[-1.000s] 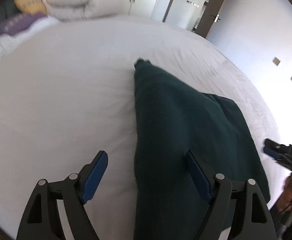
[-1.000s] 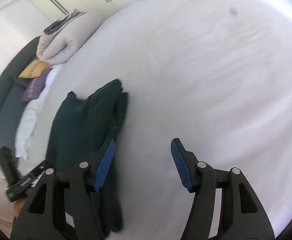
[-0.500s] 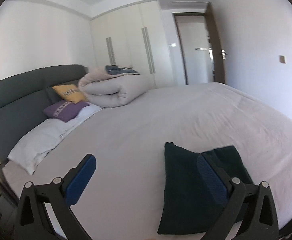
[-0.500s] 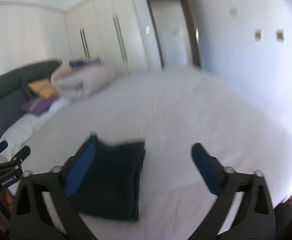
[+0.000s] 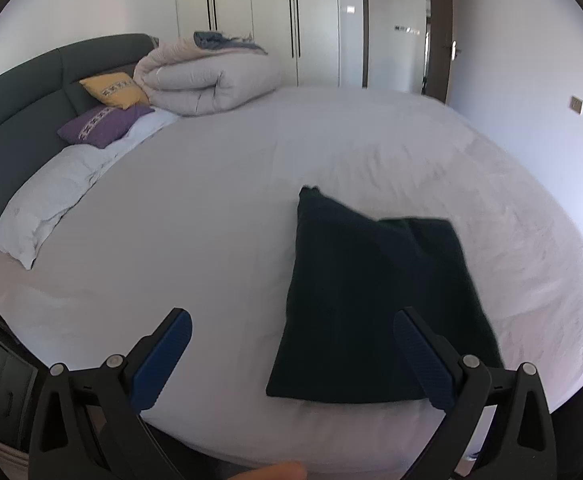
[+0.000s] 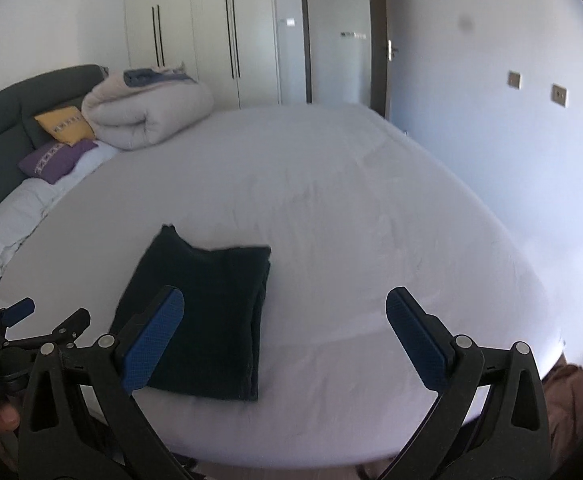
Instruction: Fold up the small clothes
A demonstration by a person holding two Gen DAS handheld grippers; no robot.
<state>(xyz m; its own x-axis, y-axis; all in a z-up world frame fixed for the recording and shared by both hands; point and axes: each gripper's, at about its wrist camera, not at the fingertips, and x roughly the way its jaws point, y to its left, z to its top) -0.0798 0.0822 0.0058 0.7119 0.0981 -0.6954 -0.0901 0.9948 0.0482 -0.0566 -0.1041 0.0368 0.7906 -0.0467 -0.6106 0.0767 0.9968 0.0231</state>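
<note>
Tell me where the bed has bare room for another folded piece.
Bare sheet spreads right of the folded dark garment to the wall-side edge, and between it and the white pillow. Crowded only at the headboard: rolled duvet and cushions.

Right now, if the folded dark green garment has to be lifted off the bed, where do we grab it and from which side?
Likely the near short edge of the dark green garment, approached from the foot of the bed, where it lies closest. The layers stack thick along its right-hand fold, so pinching near that corner should catch all of them. Both the left hand-held gripper and right hand-held gripper are open and clear of it.
</note>
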